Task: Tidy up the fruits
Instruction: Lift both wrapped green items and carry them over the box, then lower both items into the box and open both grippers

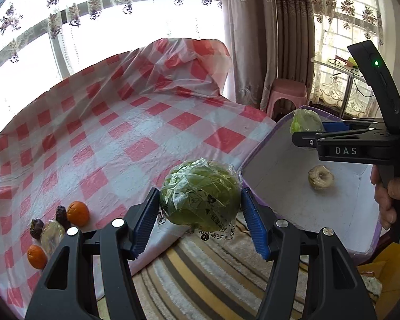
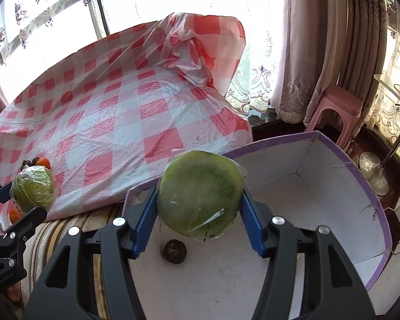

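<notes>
My left gripper [image 1: 200, 210] is shut on a green fruit wrapped in clear plastic [image 1: 200, 197], held in the air over the edge of the checked cloth [image 1: 125, 122], just left of the white box [image 1: 285, 186]. My right gripper [image 2: 200, 208] is shut on a second plastic-wrapped green fruit [image 2: 200, 192] above the white box [image 2: 320, 186]. One small brownish fruit [image 2: 174, 250] lies on the box floor. The right gripper [image 1: 306, 133] also shows from the side in the left wrist view, and the left gripper [image 2: 26, 194] in the right wrist view.
Two oranges [image 1: 78, 213], dark dried fruits [image 1: 36, 228] and a pale wrapped item [image 1: 52, 236] lie at the cloth's near left. A striped mat [image 1: 200, 280] lies below. A pink stool [image 2: 336, 109], curtains and a lamp base [image 2: 373, 170] stand beyond the box.
</notes>
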